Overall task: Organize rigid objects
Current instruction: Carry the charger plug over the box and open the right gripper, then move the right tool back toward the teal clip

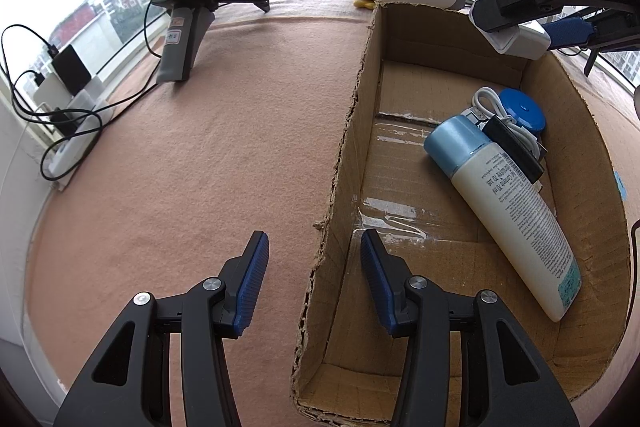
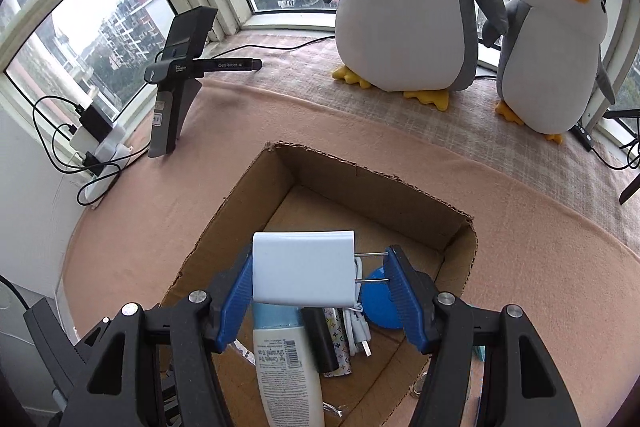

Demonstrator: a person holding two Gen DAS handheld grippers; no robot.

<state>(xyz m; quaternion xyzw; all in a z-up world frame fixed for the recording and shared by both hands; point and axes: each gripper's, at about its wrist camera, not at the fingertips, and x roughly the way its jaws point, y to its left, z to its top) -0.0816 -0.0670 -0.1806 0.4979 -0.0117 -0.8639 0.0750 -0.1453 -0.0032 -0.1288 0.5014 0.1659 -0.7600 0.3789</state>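
An open cardboard box [image 1: 352, 131] [image 2: 224, 223] stands on the pink cloth. A white lotion bottle with a blue cap [image 1: 516, 207] [image 2: 286, 359] lies inside it, beside a blue round case [image 1: 524, 109] [image 2: 380, 303], a coiled white cable [image 1: 490, 99] [image 2: 358, 335] and a black stick [image 1: 514, 149] [image 2: 320, 339]. My right gripper [image 2: 320, 267] [image 1: 524, 39] hangs above the box's far end, shut on a white wall charger [image 2: 304, 269] [image 1: 520, 43] whose prongs point right. My left gripper [image 1: 316, 267] is open and empty, straddling the box's left wall near its front.
Two penguin plush toys [image 2: 404, 7] [image 2: 556, 55] stand at the back by the window. A spare black gripper [image 1: 200, 3] [image 2: 180, 75] rests at the back left. A power strip [image 1: 76, 135] [image 2: 106, 155] with plugs and black cables lies along the left edge.
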